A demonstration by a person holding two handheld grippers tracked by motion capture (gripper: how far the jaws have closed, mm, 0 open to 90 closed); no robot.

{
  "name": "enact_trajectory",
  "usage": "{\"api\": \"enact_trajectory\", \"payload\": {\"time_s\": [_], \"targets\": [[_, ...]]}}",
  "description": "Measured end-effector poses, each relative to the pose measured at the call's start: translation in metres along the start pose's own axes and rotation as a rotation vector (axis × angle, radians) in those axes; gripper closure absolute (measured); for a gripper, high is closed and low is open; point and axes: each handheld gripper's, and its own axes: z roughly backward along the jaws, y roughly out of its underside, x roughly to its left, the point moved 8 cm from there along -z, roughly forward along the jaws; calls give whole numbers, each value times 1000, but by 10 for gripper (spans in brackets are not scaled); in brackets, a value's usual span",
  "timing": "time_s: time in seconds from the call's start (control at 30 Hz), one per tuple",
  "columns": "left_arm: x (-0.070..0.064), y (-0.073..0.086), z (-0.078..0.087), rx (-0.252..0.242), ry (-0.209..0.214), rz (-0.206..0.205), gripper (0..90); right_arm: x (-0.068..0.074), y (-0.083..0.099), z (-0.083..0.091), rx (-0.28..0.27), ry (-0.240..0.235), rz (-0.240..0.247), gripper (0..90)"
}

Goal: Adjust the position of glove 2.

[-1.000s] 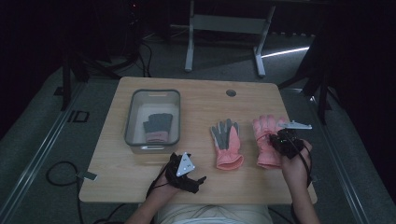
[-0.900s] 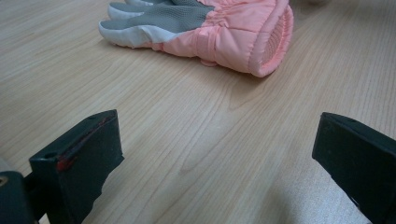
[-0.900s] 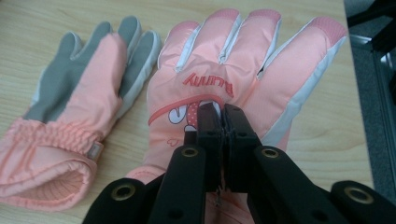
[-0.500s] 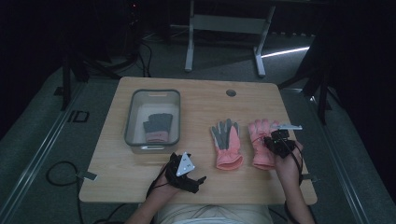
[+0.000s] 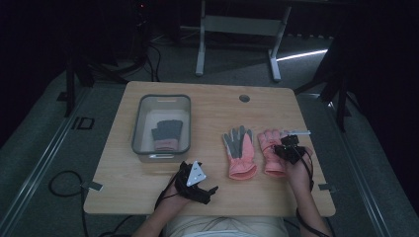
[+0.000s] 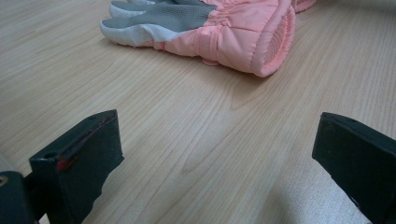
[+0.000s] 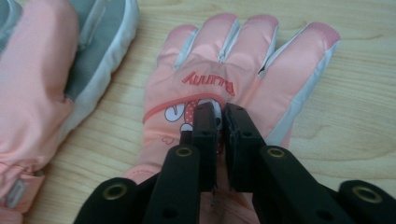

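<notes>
The grey bin [image 5: 184, 106] is holding what looks like a grey-and-pink glove [image 5: 166, 136]; at four o'clock, the right gripper [image 7: 220, 112] is pinching the pink glove [image 7: 243, 65] — the left gripper [image 5: 197, 183] is resting with jaws spread.

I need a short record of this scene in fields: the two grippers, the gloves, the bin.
right gripper: jaws closed, pinching fabric on the back of the pink glove
left gripper: open, over bare table, holding nothing
second glove: palm up, grey palm, left of the pink glove
bin: holds a grey glove
</notes>
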Motion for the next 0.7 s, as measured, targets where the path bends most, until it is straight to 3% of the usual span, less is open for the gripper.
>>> {"api": "enact_trajectory", "payload": {"time_s": [0.37, 0.7], "targets": [[0, 0, 0, 0, 2, -2, 12, -3, 2, -4, 5, -20, 14, 737], [-1, 0, 0, 0, 3, -2, 12, -17, -5, 16, -34, -117, 161, 641]]}}
